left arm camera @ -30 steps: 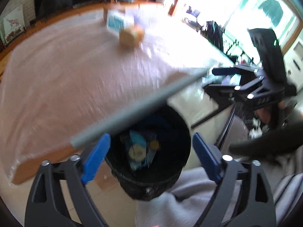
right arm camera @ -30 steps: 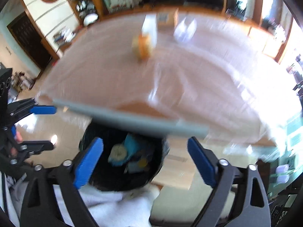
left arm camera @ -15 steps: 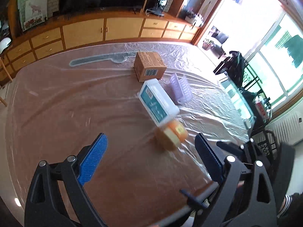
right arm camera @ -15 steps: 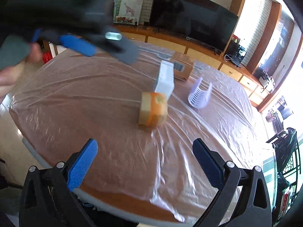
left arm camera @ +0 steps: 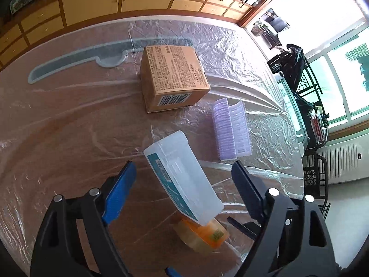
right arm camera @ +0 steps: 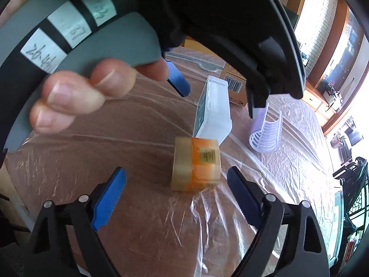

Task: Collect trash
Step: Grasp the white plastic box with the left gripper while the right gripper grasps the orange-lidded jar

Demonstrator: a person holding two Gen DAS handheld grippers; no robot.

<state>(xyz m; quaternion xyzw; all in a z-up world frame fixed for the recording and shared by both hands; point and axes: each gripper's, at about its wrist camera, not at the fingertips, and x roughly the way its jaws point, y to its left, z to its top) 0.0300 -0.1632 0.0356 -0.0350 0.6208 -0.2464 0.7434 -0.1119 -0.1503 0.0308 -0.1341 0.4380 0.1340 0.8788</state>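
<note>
A white plastic box with a teal label [left arm camera: 182, 180] leans on an orange-capped clear tub [left arm camera: 205, 233] on the plastic-covered table [left arm camera: 57, 124]. My left gripper [left arm camera: 184, 191] is open, its jaws either side of the white box, not touching it. My right gripper [right arm camera: 177, 196] is open with the orange tub [right arm camera: 198, 168] between its jaws, apart from them. The white box [right arm camera: 214, 113] stands just behind the tub. The left gripper and the hand holding it [right arm camera: 103, 46] fill the top of the right wrist view.
A brown cardboard box [left arm camera: 173, 78] lies further back, also in the right wrist view [right arm camera: 233, 85]. A lilac ribbed plastic tray [left arm camera: 230, 129] lies right of the white box [right arm camera: 265, 133]. A black rack [left arm camera: 302, 87] stands beyond the table's right edge. Cabinets line the far wall.
Both grippers have risen from over the black bin below the table edge and moved forward over the table. The left now straddles the white box, the right the orange tub.
</note>
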